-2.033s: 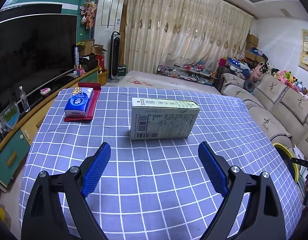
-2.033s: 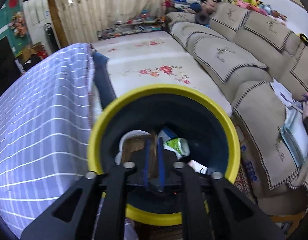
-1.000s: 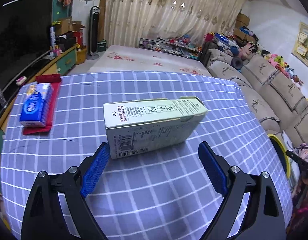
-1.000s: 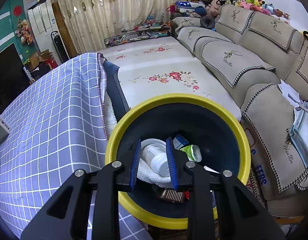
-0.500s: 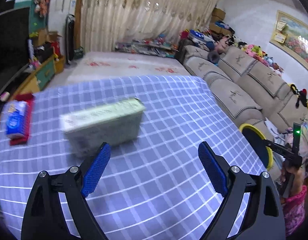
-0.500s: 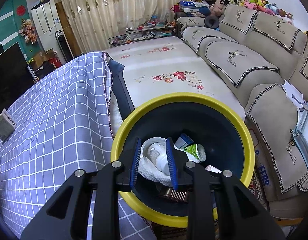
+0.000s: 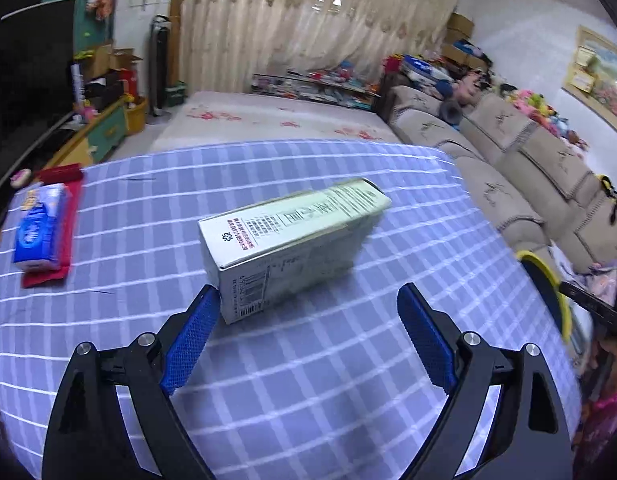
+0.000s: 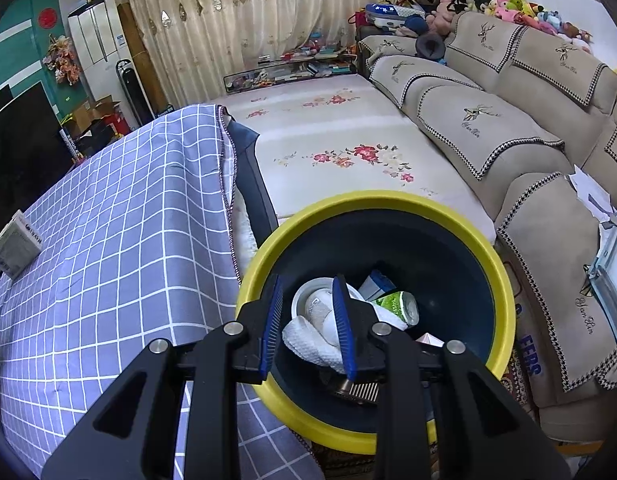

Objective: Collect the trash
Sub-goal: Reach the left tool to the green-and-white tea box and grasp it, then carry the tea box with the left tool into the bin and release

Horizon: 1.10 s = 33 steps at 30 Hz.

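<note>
the box (image 7: 292, 240) lies on the worktop (image 7: 348, 380), not yet collected, just beyond the wide-open, empty left gripper (image 7: 308, 336). right of the worktop, the bin (image 8: 504, 280) already holds trash; above it the right gripper (image 8: 308, 320) hangs narrowly open, empty.

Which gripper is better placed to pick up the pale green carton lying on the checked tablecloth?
Left. The left gripper is wide open with the pale green carton just ahead, its near corner by one pad. The right gripper hangs over the yellow-rimmed bin, off the table.
</note>
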Available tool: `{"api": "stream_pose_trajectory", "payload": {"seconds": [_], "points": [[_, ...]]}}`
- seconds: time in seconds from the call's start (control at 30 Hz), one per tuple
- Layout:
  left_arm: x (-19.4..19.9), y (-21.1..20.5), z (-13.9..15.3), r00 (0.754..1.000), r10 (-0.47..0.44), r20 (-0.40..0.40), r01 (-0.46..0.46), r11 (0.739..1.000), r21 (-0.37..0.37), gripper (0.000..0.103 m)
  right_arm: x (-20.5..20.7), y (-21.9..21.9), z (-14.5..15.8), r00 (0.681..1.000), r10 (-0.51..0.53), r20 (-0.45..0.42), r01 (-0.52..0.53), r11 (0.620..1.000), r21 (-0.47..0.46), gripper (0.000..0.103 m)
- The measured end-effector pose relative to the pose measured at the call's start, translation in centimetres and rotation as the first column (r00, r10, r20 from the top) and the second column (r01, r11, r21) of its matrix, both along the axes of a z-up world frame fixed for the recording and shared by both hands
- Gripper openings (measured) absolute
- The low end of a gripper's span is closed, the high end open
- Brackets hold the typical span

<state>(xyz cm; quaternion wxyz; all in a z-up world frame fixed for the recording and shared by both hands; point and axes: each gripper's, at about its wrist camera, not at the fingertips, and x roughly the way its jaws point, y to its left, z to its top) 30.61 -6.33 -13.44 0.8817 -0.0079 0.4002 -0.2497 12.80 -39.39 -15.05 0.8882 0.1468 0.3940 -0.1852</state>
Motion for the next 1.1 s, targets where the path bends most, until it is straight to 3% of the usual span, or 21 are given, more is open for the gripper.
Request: {"api": "stream_pose_trajectory", "payload": {"seconds": [0.17,0.27,0.37,0.47,0.63,0.77,0.93,1.1], "points": [[-2.6,-3.3,0.7,0.991,-0.128,-0.028,0.127,0.991,-0.031,0.088,0.1,-0.1,-0.3,1.0,0.003,-0.002,-0.003,1.0,0.007,0.027],[-3.5,-3.5,1.7,0.993,-0.12,0.02,0.12,0.993,0.015,0.088,0.3,0.2,-0.5,1.0,0.014,0.0,-0.014,1.0,0.017,0.027],[-3.2,-2.5,2.5,0.994,-0.074,0.083,0.065,0.992,0.107,0.088,0.2,0.2,-0.8,1.0,0.02,0.0,-0.02,1.0,0.023,0.027],[-2.1,-1.7,2.7,0.994,-0.051,0.099,0.037,0.99,0.137,0.088,0.3,0.1,-0.9,1.0,0.017,-0.001,-0.017,0.999,0.03,0.027],[0.4,-3.1,2.1,0.985,-0.139,0.105,0.117,0.974,0.193,0.087,0.3,0.3,-0.9,1.0,0.021,-0.005,-0.021,0.999,0.028,0.027],[2.4,-5.0,0.8,0.984,-0.169,0.06,0.152,0.962,0.228,0.07,0.0,0.1,-0.8,1.0,0.015,-0.002,-0.015,1.0,0.026,0.027],[3.9,-5.9,-0.5,0.988,-0.15,0.028,0.141,0.966,0.217,0.057,-0.3,-0.2,-0.7,1.0,0.011,-0.001,-0.011,1.0,0.027,0.028],[4.0,-6.8,-1.4,0.989,-0.147,0.023,0.138,0.964,0.226,0.035,-0.9,-0.4,-0.8,1.0,0.006,-0.004,-0.006,1.0,0.03,0.028]]}}
